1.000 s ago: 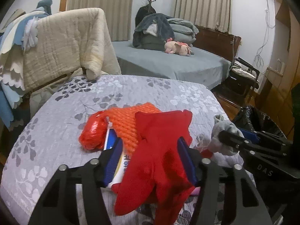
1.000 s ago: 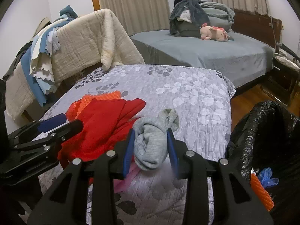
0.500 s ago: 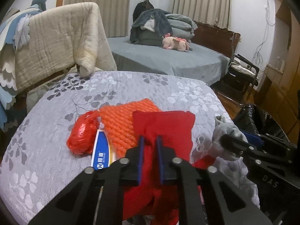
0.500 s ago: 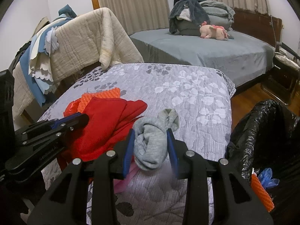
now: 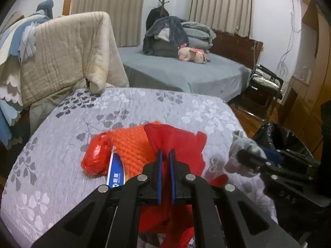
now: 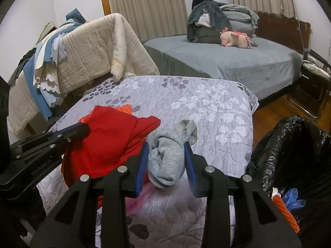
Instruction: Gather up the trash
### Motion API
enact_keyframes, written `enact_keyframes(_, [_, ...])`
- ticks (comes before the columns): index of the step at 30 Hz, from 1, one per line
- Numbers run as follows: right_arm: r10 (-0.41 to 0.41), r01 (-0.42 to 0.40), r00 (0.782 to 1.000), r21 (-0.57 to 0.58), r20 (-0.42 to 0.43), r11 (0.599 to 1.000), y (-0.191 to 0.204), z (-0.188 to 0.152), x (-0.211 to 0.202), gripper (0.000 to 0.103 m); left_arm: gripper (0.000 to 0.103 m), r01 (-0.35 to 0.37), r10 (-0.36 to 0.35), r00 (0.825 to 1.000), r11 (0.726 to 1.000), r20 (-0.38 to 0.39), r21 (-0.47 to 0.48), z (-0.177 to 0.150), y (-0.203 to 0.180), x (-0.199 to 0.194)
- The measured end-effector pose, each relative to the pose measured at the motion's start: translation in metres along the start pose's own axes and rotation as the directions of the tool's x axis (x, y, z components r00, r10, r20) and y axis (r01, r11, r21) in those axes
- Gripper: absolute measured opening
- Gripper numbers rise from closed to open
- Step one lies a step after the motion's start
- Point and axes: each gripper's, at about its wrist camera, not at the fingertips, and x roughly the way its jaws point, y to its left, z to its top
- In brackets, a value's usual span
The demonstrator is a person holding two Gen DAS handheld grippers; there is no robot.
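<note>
My left gripper (image 5: 165,155) is shut on a red cloth (image 5: 182,144) that lies on the grey floral quilt (image 5: 62,144); the cloth also shows in the right wrist view (image 6: 107,140). An orange net (image 5: 132,144), a red crumpled wrapper (image 5: 96,159) and a blue-and-white packet (image 5: 115,175) lie just left of the cloth. My right gripper (image 6: 166,150) is shut on a rolled grey sock (image 6: 167,155), held above the quilt's right side; the sock also shows in the left wrist view (image 5: 242,153).
A black trash bag (image 6: 293,155) stands open at the right of the quilt, with orange net and blue plastic inside. Beige and blue blankets (image 6: 82,47) hang at the left. A grey bed (image 6: 227,60) with a pink plush toy lies behind.
My left gripper went from open around the red cloth to shut on it and has pulled it up slightly. My right gripper has held the grey sock almost still.
</note>
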Motion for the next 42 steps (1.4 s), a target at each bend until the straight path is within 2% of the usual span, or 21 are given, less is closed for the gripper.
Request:
enact_keyframes(1, [-0.001, 0.001, 1.0, 0.001, -0.004, 1.0, 0.0, 0.0, 0.001, 0.033, 0.007, 0.003, -0.003, 1.0, 1.0, -0.012, -0.004, -0.001, 0.001, 0.003])
enact_keyframes(2, [-0.002, 0.002, 1.0, 0.001, -0.006, 1.0, -0.001, 0.0, 0.001, 0.033, 0.012, -0.003, 0.002, 1.0, 1.0, -0.021, -0.011, -0.001, 0.002, 0.005])
enact_keyframes(3, [-0.003, 0.003, 1.0, 0.002, -0.008, 1.0, -0.001, 0.0, 0.002, 0.033, 0.028, -0.009, 0.009, 1.0, 1.0, -0.026, -0.016, -0.002, 0.003, 0.006])
enact_keyframes(4, [-0.004, 0.004, 1.0, 0.002, -0.009, 1.0, -0.001, 0.001, 0.002, 0.033, 0.038, -0.014, 0.013, 1.0, 1.0, -0.027, -0.019, -0.002, 0.004, 0.008])
enact_keyframes(5, [-0.004, 0.004, 1.0, 0.002, -0.01, 1.0, -0.001, 0.001, 0.003, 0.033, 0.053, -0.026, 0.025, 0.999, 0.999, -0.022, -0.022, -0.002, 0.004, 0.008])
enact_keyframes(8, [-0.003, 0.003, 1.0, 0.001, -0.013, 1.0, -0.002, -0.001, 0.005, 0.033, 0.056, -0.028, 0.027, 0.999, 0.999, -0.021, -0.019, 0.0, 0.004, 0.013])
enact_keyframes(11, [-0.001, 0.001, 1.0, 0.002, -0.015, 1.0, -0.002, -0.001, 0.008, 0.033, 0.056, -0.015, 0.015, 0.999, 1.0, -0.038, -0.009, 0.0, 0.004, 0.023])
enact_keyframes(15, [-0.002, 0.002, 1.0, 0.003, -0.015, 1.0, -0.003, 0.0, 0.008, 0.033, 0.025, -0.002, 0.003, 0.998, 1.0, -0.056, 0.022, -0.004, -0.001, 0.031])
enact_keyframes(17, [-0.003, 0.003, 1.0, 0.006, -0.015, 1.0, -0.003, 0.0, 0.009, 0.033, 0.018, -0.006, 0.008, 0.999, 0.999, -0.051, 0.037, -0.004, -0.004, 0.03])
enact_keyframes(18, [-0.003, 0.003, 1.0, 0.007, -0.015, 1.0, -0.004, 0.001, 0.009, 0.033, 0.008, -0.004, 0.006, 0.999, 0.999, -0.047, 0.044, -0.003, -0.005, 0.029])
enact_keyframes(31, [0.012, -0.012, 0.997, 0.0, 0.07, 1.0, -0.004, 0.02, -0.028, 0.033, 0.006, 0.075, -0.076, 0.996, 0.997, 0.051, 0.014, 0.015, -0.012, -0.023])
enact_keyframes(42, [-0.008, 0.006, 0.993, 0.015, 0.12, 1.0, -0.013, 0.028, -0.07, 0.033, 0.006, 0.123, -0.125, 0.988, 0.992, 0.09, 0.023, 0.025, -0.036, -0.048])
